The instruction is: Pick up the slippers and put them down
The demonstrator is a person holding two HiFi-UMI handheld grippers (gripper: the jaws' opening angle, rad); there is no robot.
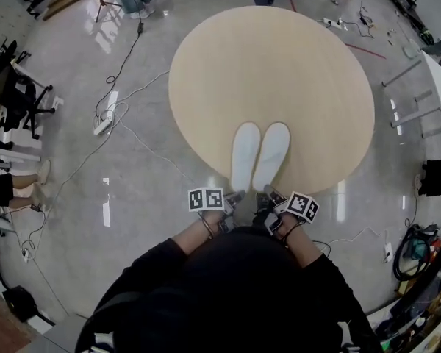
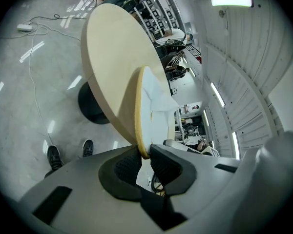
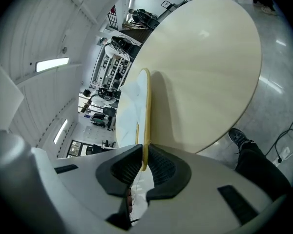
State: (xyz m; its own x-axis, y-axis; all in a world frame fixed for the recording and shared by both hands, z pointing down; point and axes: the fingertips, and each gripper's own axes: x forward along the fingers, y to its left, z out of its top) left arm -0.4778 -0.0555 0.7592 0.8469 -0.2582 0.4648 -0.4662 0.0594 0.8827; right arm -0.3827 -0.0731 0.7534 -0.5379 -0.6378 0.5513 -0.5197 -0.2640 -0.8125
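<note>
Toward the lower centre of the head view we see two white slippers side by side. The left slipper (image 1: pixel 245 155) and the right slipper (image 1: pixel 272 153) point their toes up the frame and lie over the near rim of the round table (image 1: pixel 279 57). Their heels meet the left gripper (image 1: pixel 233 199) and the right gripper (image 1: pixel 269 197), but from above the jaws are too small and crowded for us to read.

The gripper views settle it. In the left gripper view the dark pads pinch the yellow sole edge of the left slipper at lower centre. The right gripper view shows the same pinch on the right slipper's thin edge.

Only the left gripper view shows the table's dark pedestal (image 2: pixel 93 104) and the person's two shoes (image 2: pixel 53 156) at lower left. We cannot tell from any view whether the soles rest flat on the tabletop or sit just above it.
</note>
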